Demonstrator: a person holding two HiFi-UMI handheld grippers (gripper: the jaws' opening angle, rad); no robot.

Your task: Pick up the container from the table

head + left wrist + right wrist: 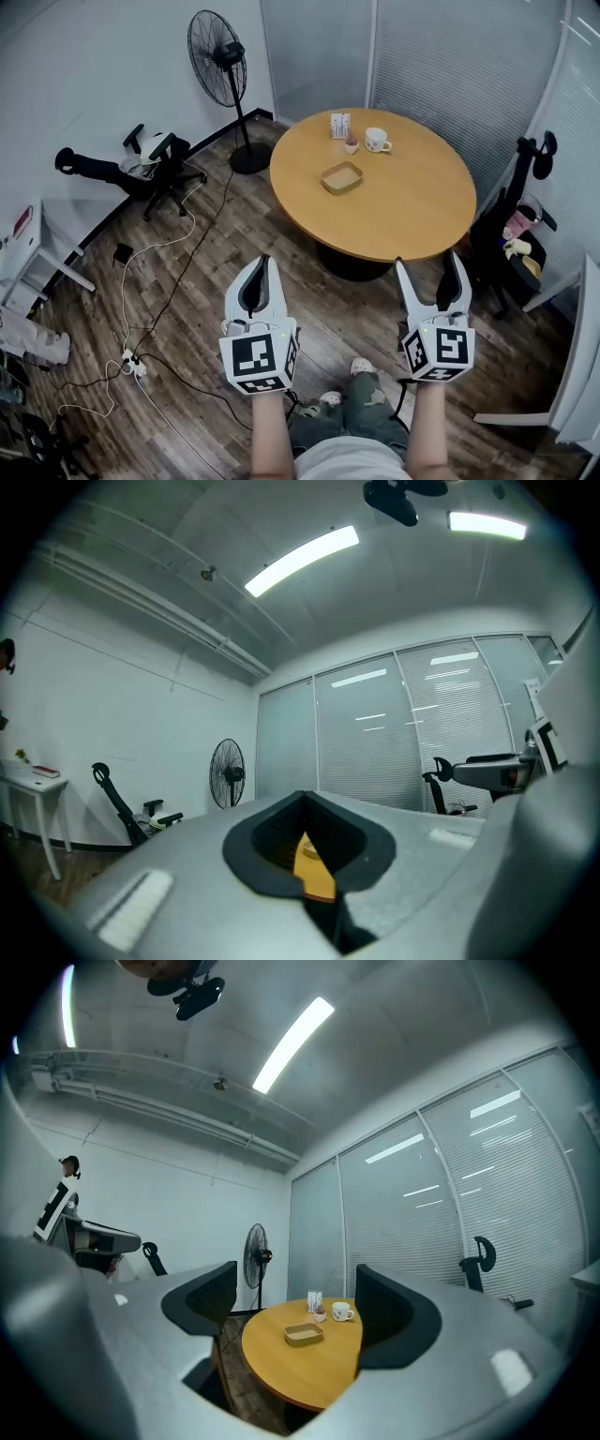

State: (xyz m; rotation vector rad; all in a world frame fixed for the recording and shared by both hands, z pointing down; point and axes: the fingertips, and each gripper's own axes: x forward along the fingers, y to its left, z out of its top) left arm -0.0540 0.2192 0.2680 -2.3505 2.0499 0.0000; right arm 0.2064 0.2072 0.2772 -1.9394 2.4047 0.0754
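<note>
Office scene: a shallow tan container (341,176) sits near the middle of a round wooden table (412,216), with a white mug (377,140) and a small card stand (339,125) toward the table's far edge. Short of the table's near edge, a person holds the left gripper (263,267) with its jaws pressed together, and the right gripper (429,270) with its jaws spread wide, framing the table and container in its own view. A pedestal fan (217,66) stands left of the table.
</note>
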